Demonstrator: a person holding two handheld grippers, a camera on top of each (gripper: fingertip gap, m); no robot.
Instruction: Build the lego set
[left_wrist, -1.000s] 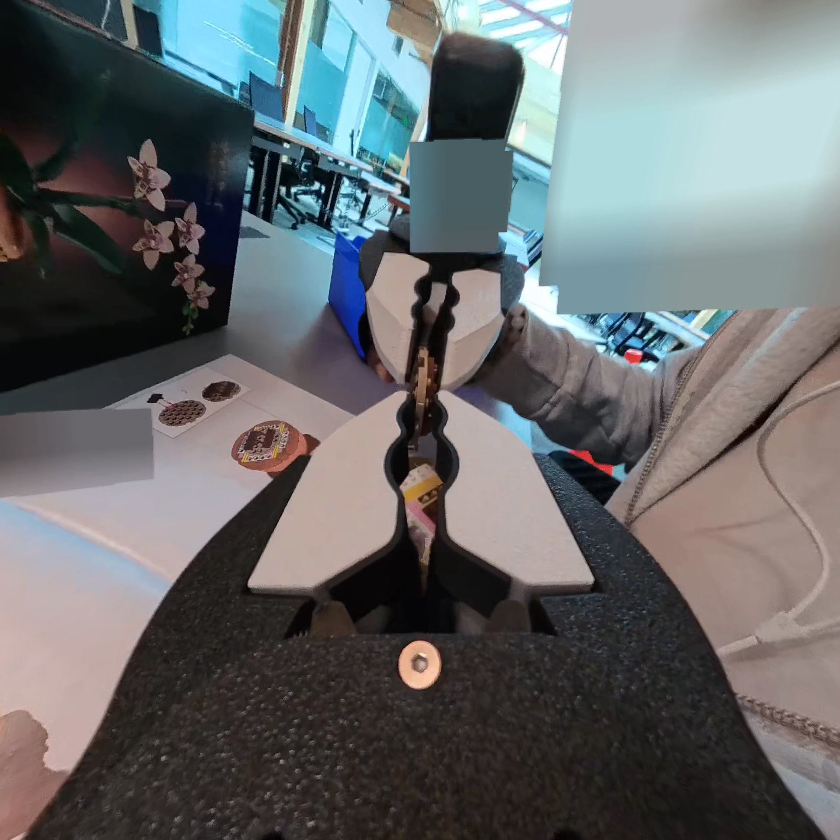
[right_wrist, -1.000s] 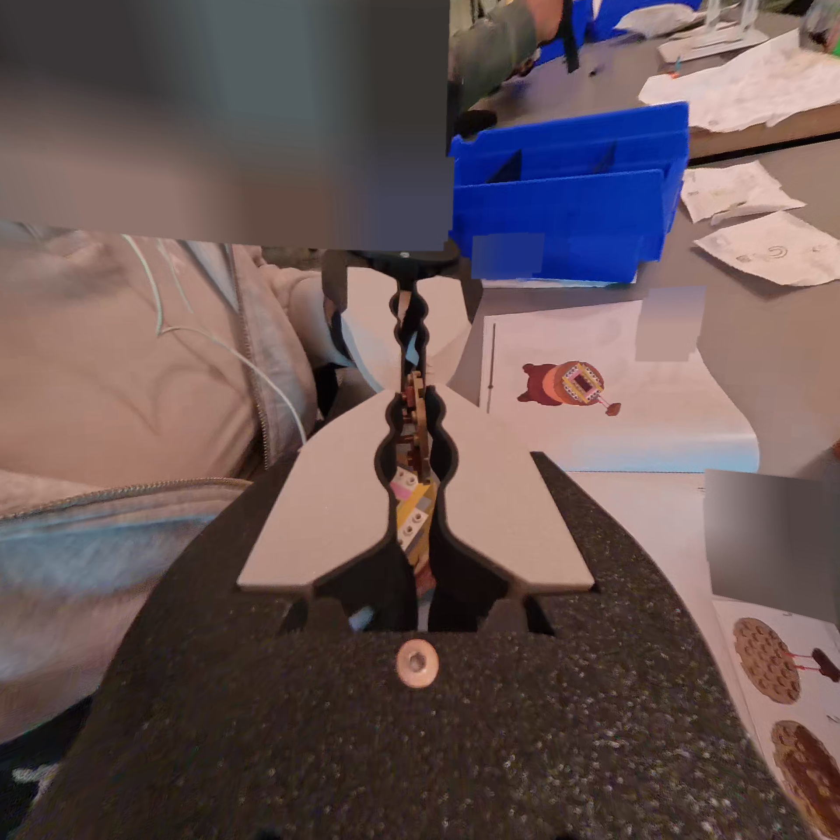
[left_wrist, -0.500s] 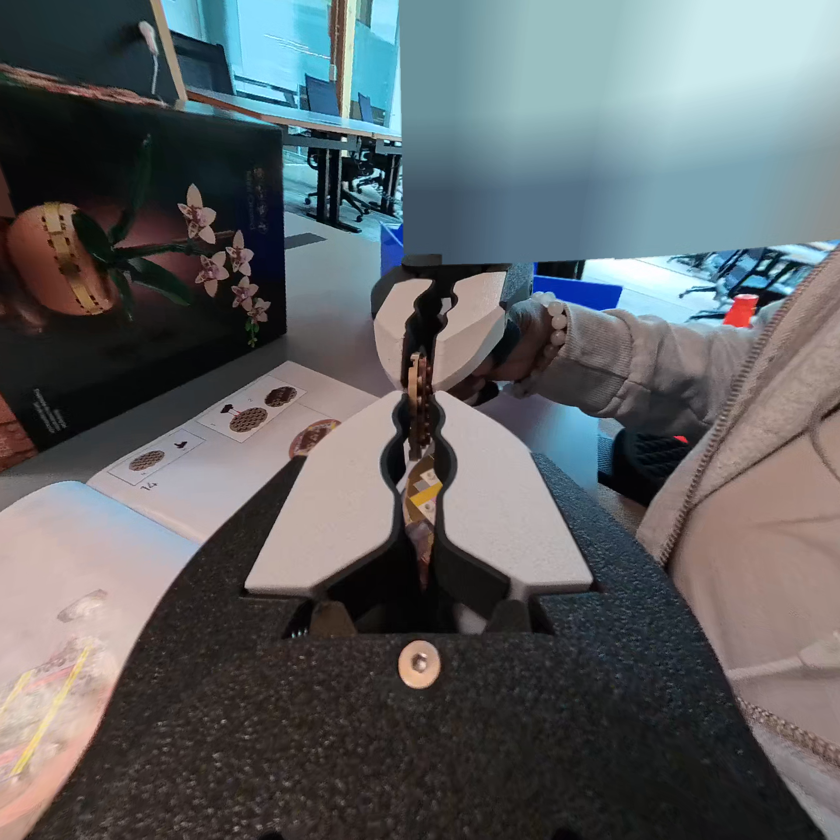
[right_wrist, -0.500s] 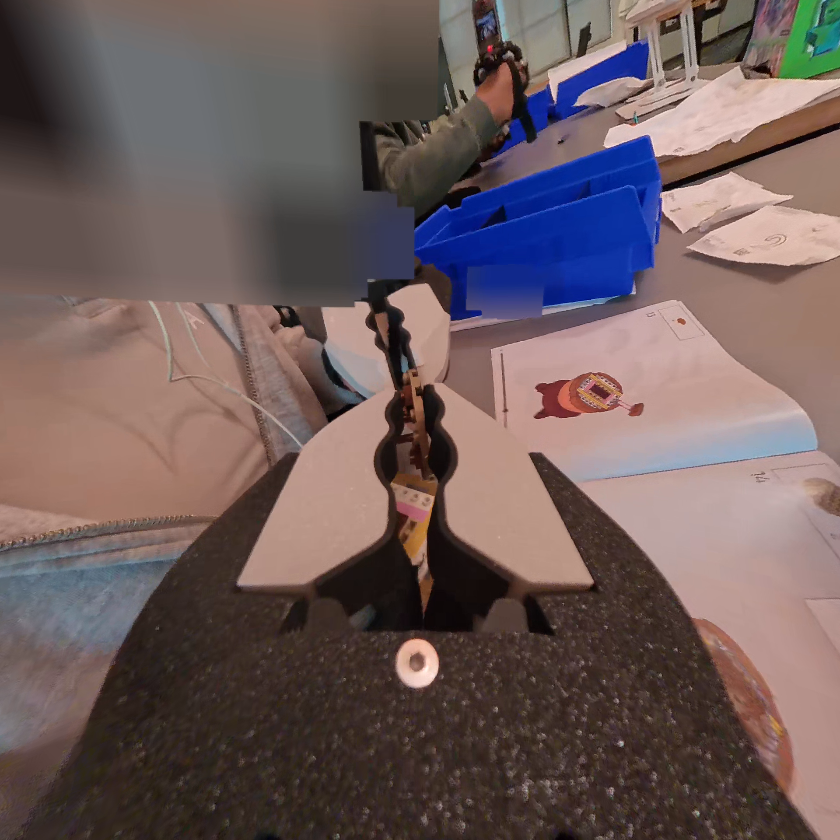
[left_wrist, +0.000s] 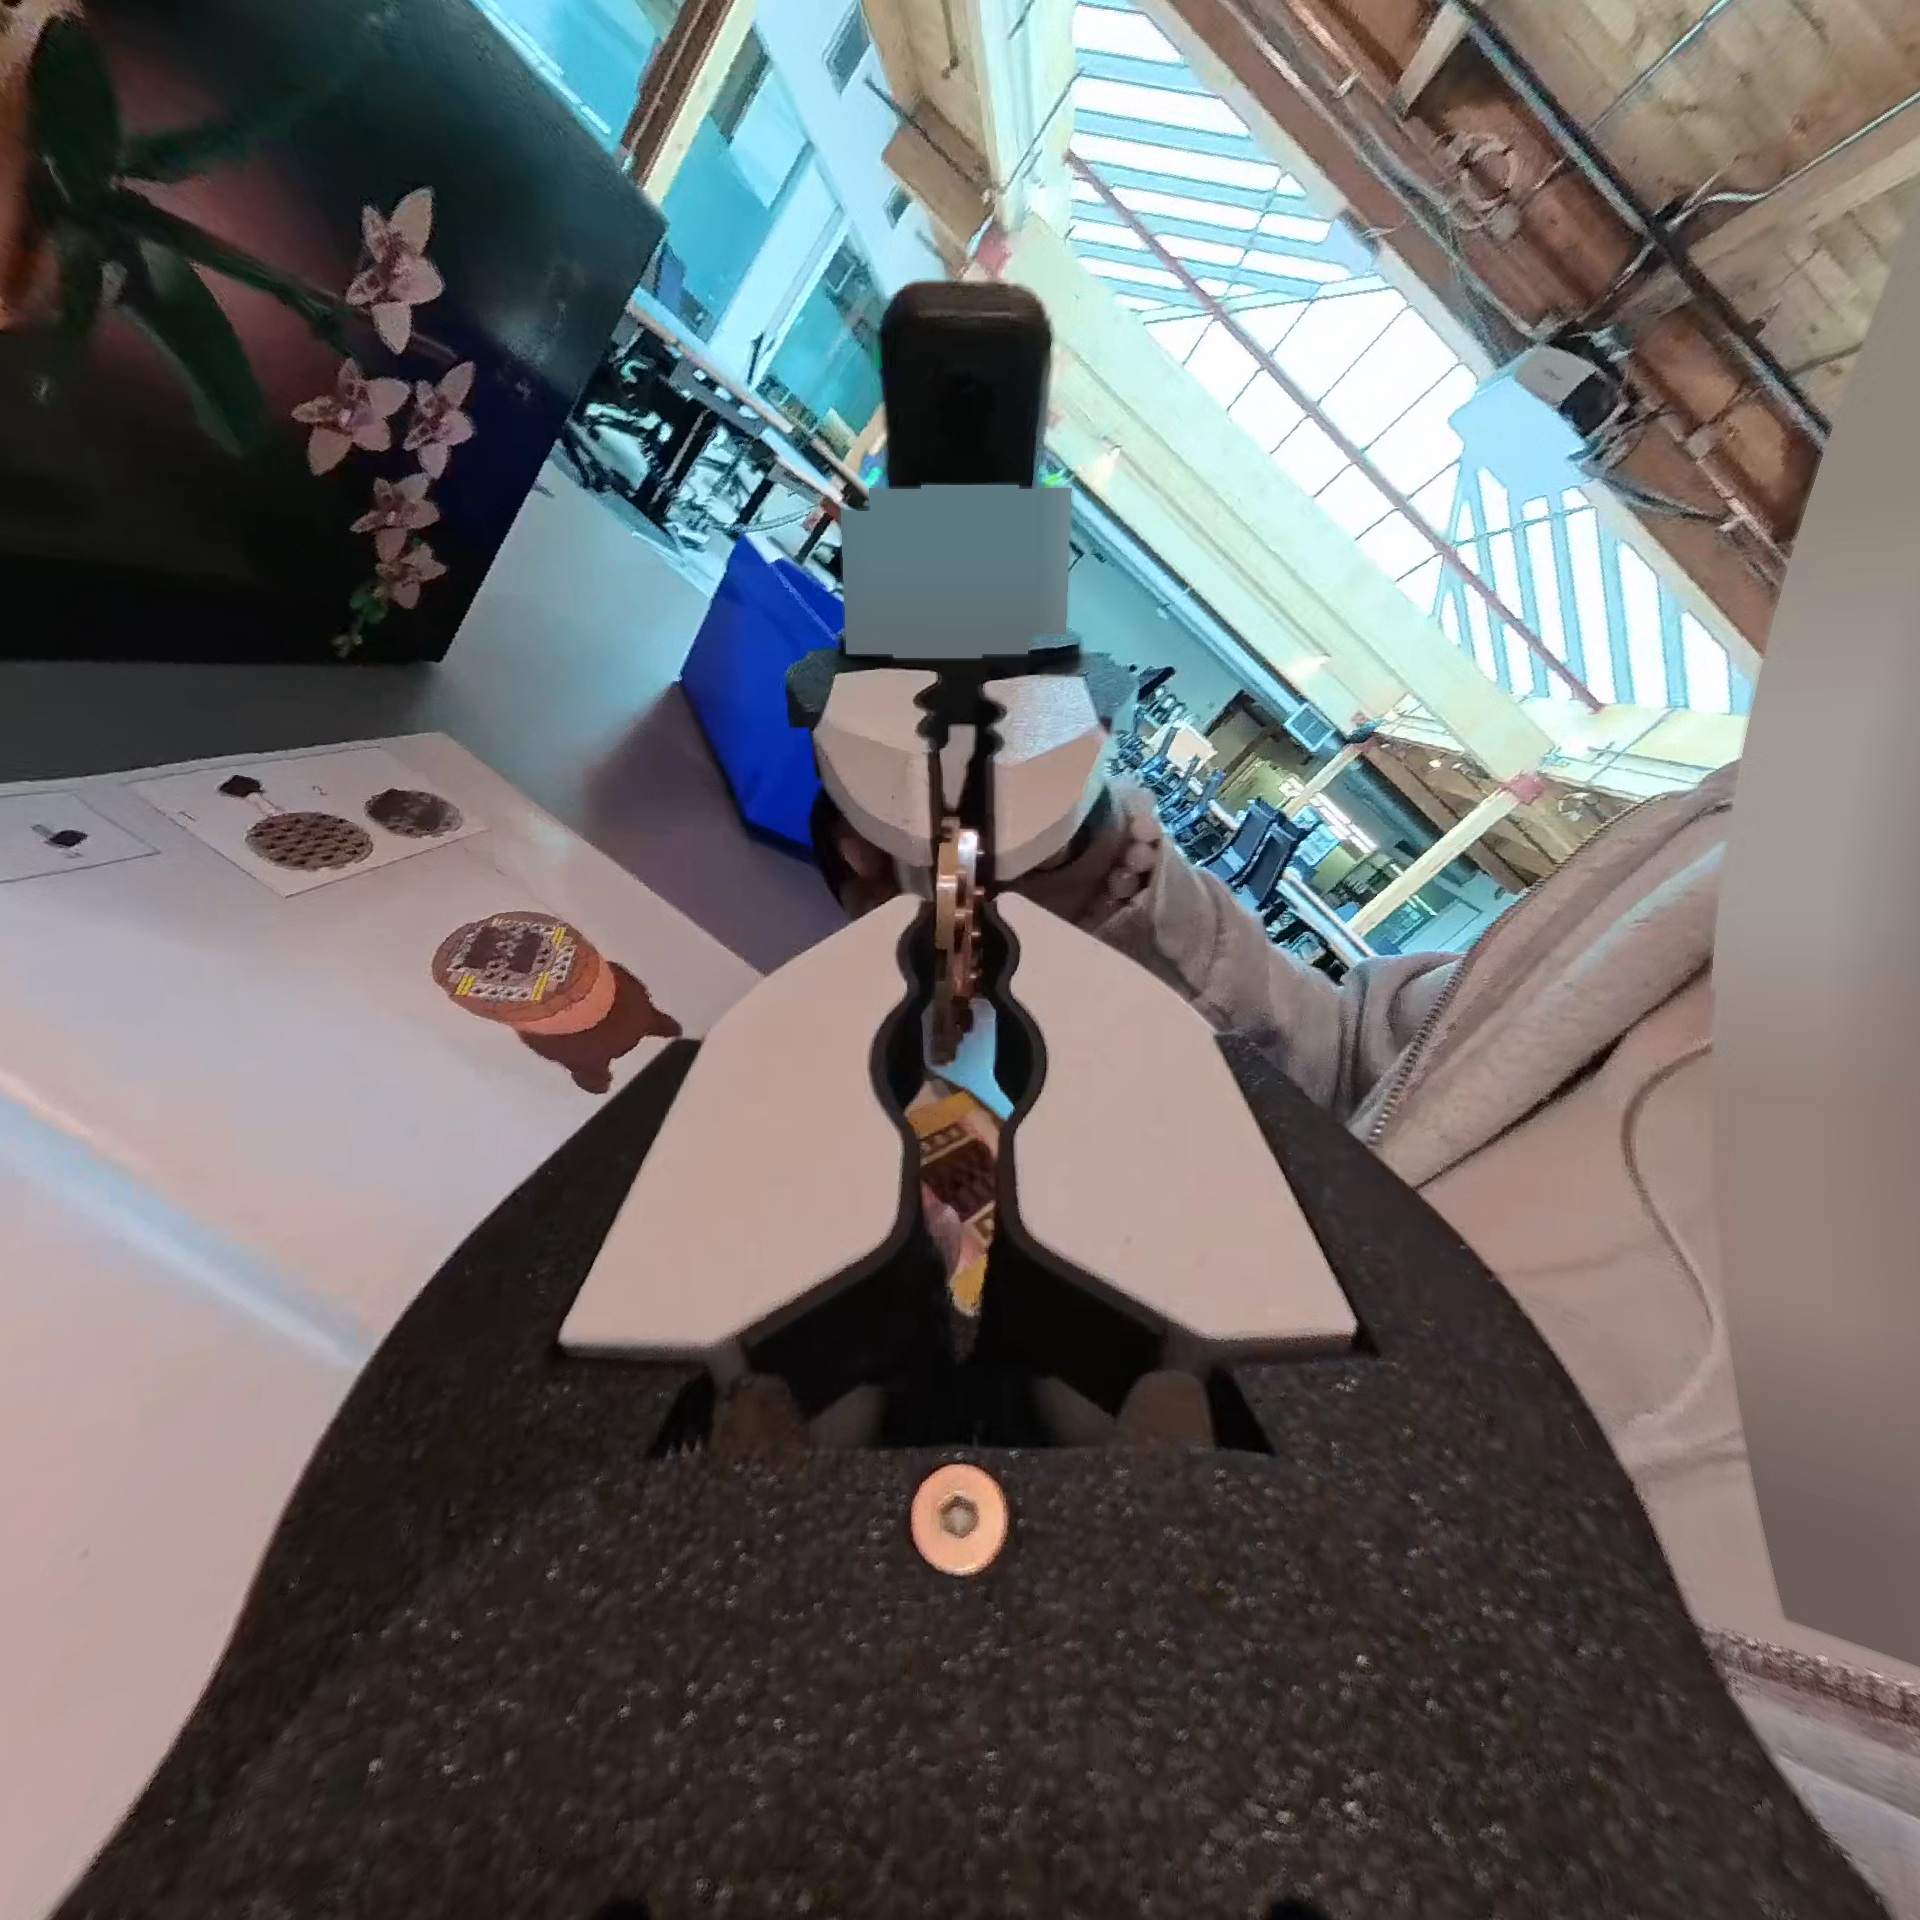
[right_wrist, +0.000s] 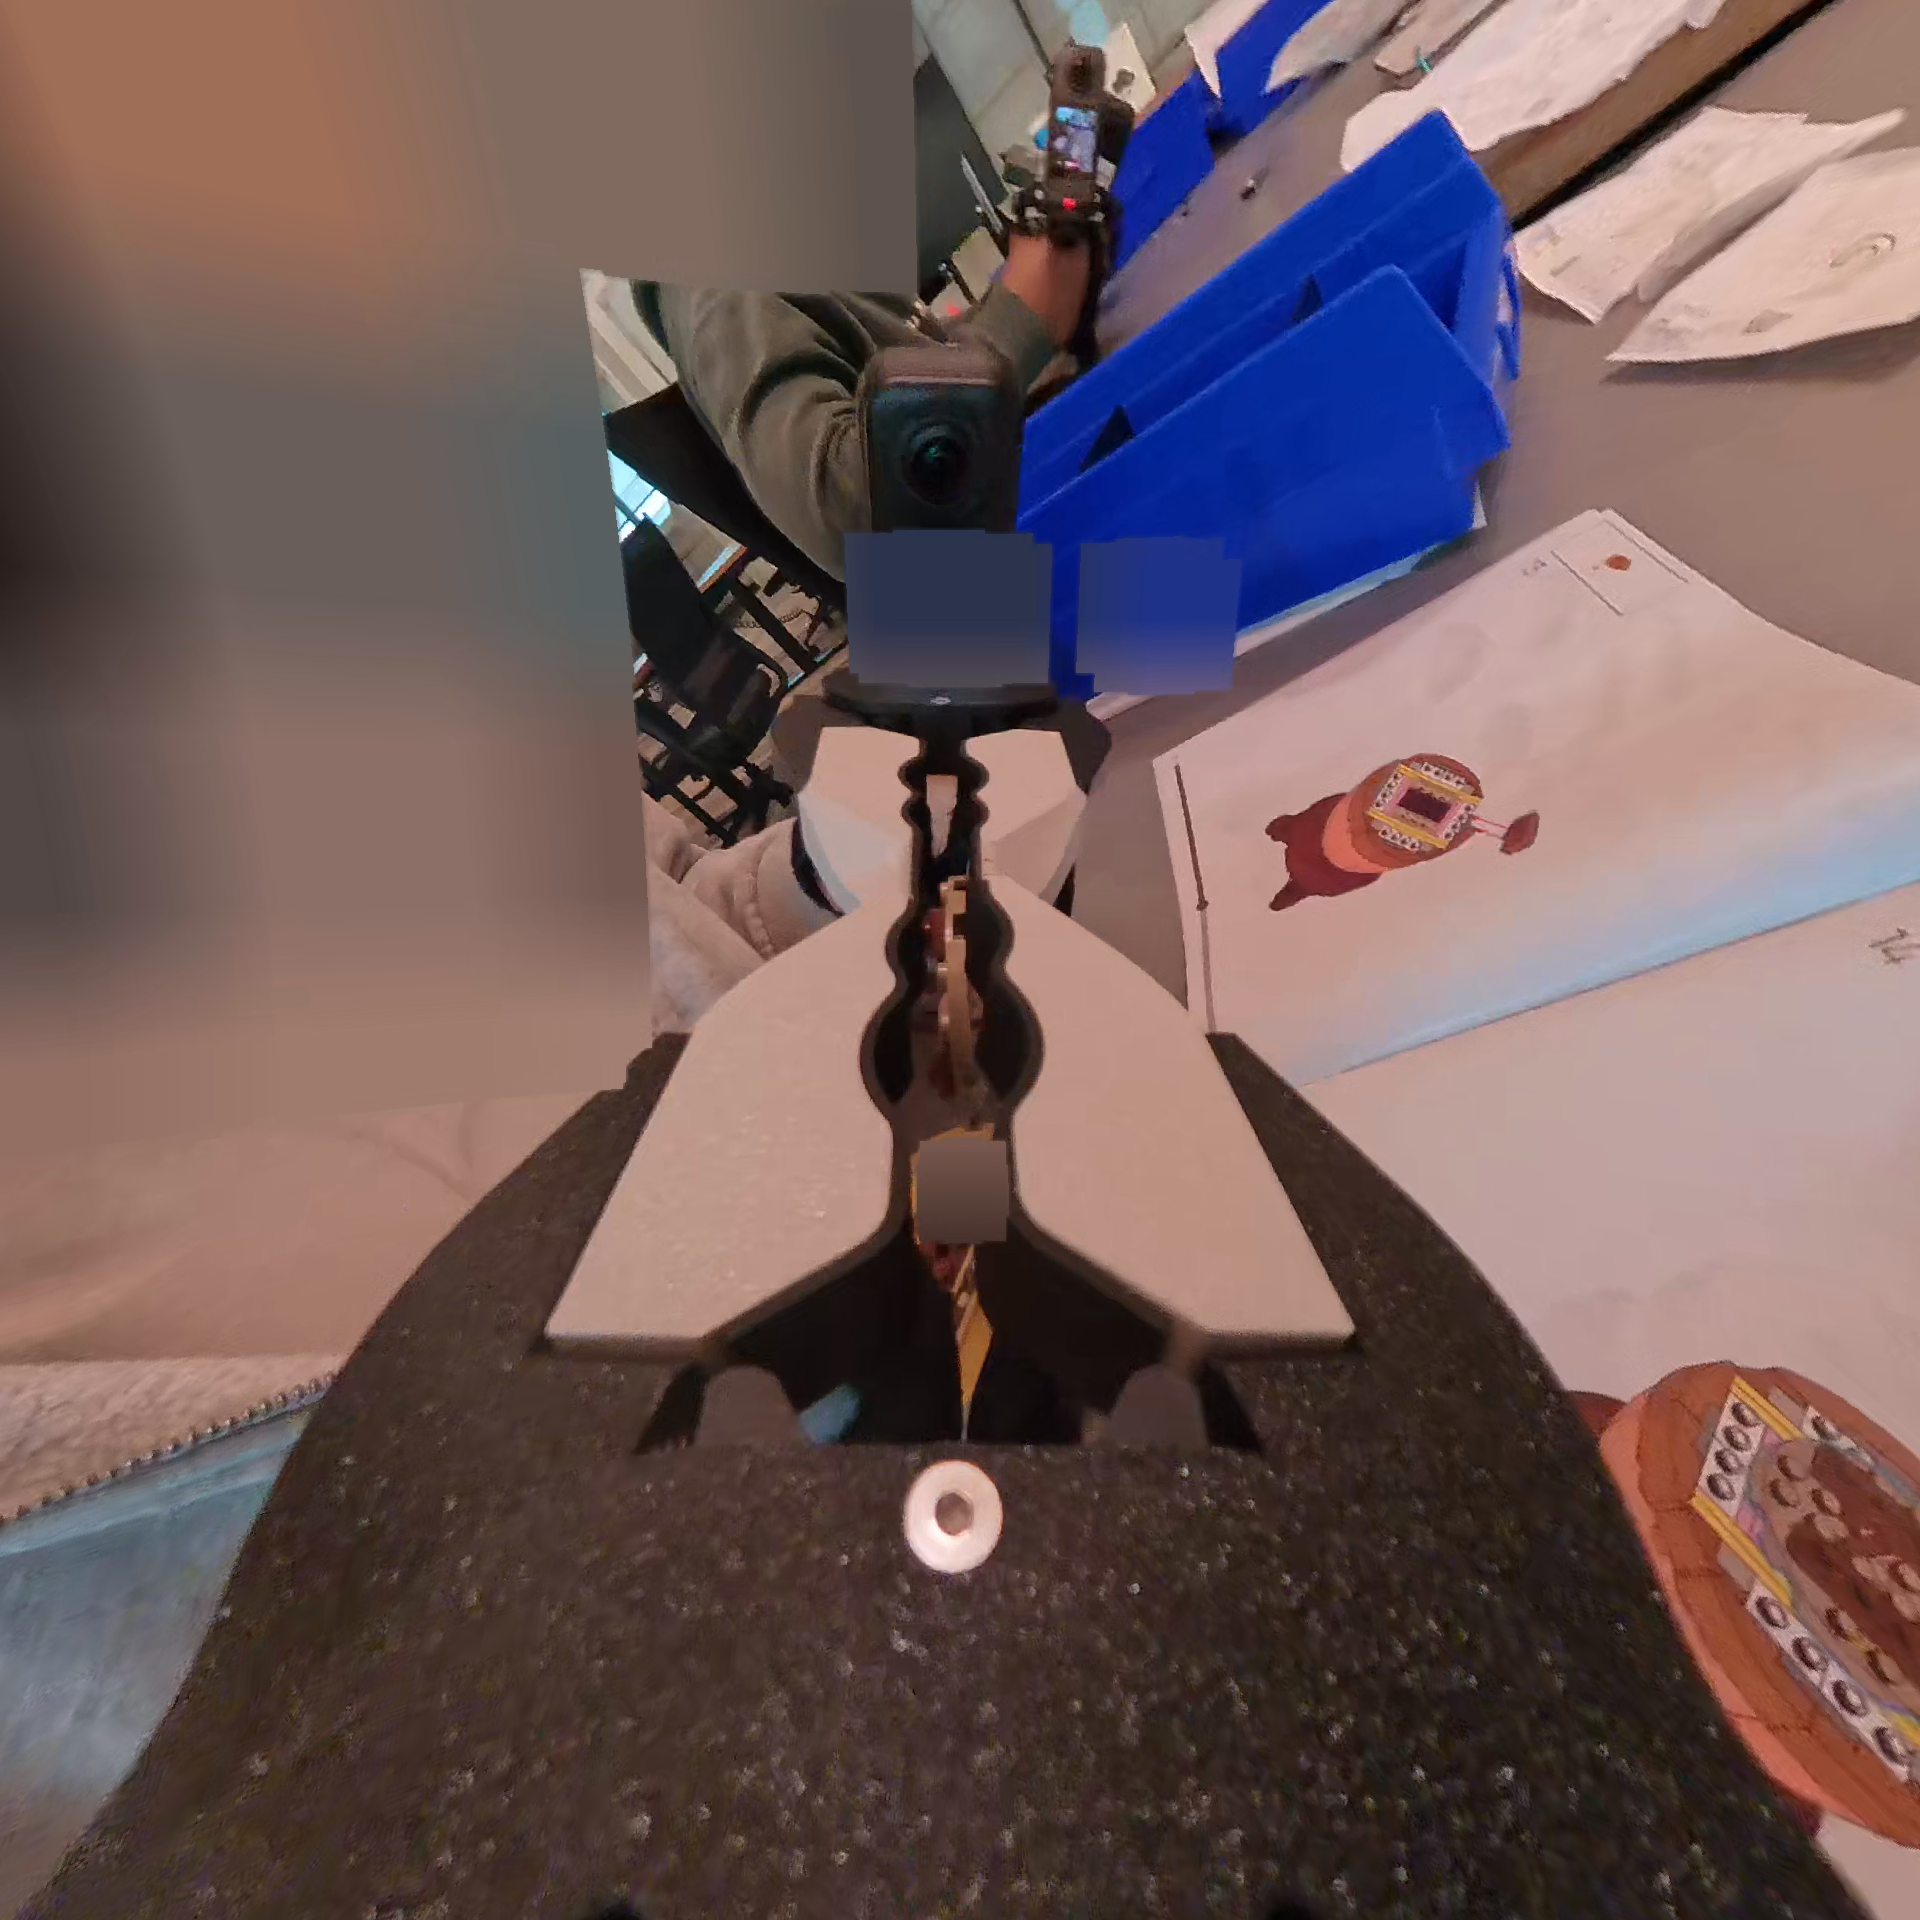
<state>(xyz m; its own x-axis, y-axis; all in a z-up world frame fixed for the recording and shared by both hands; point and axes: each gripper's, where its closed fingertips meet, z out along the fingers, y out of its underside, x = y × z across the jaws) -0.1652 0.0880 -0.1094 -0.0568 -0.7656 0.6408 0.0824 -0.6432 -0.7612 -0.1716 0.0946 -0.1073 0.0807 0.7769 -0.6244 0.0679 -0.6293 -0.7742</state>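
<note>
Between my left fingers (left_wrist: 957, 940), seen from the left wrist, sits the lego assembly (left_wrist: 954, 1153): a thin tan toothed disc stands edge-on at the tips, and yellow, brown and pink bricks fill the gap farther back. Those fingers are closed on it. Straight ahead my right gripper (left_wrist: 958, 821) faces me, its own tips pinched on the far edge of the same disc, with my grey sleeve (left_wrist: 1278, 966) behind it. Off to the left an open instruction booklet (left_wrist: 260, 997) lies on the grey surface (left_wrist: 540, 665), with a dark box printed with flowers (left_wrist: 260, 312) standing past it and a blue bin (left_wrist: 753, 665) beyond.

From the right wrist, my right fingers (right_wrist: 957, 920) are clamped on the lego assembly (right_wrist: 954, 1023) too, tan disc and dark red bits upright in the slot, yellow showing lower down. My left gripper (right_wrist: 951, 831) meets it from the opposite side, camera on top. To the right the booklet (right_wrist: 1558, 1039) lies open, blue bins (right_wrist: 1278, 457) and loose papers (right_wrist: 1714, 239) farther back.
</note>
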